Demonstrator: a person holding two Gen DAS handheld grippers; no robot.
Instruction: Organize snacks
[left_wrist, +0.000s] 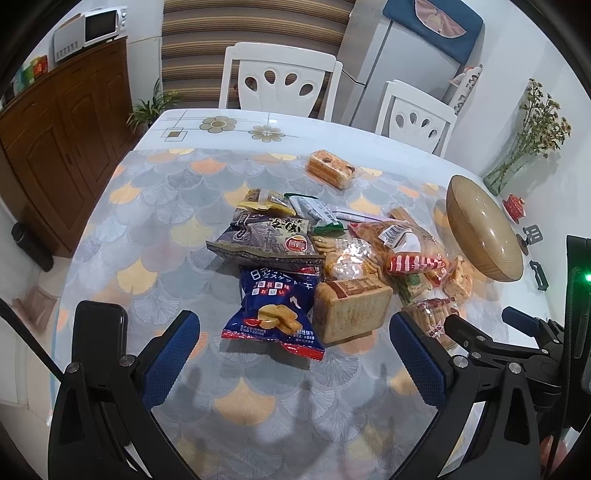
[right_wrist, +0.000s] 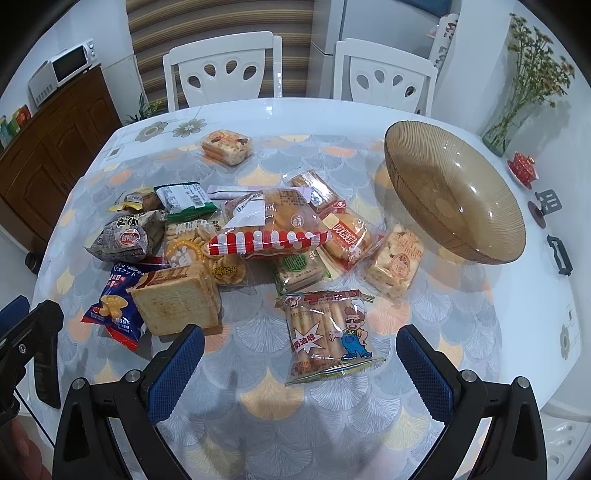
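Two wide-open, empty grippers, left gripper (left_wrist: 295, 354) and right gripper (right_wrist: 301, 363), face one bowl (right_wrist: 454, 195).

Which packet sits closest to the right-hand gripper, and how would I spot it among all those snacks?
Start at the big brown glass bowl, then look toward the near table edge. Between the open right gripper fingers lies the breadstick packet, apart from the pile; only it shows a cartoon chef in blue overalls.
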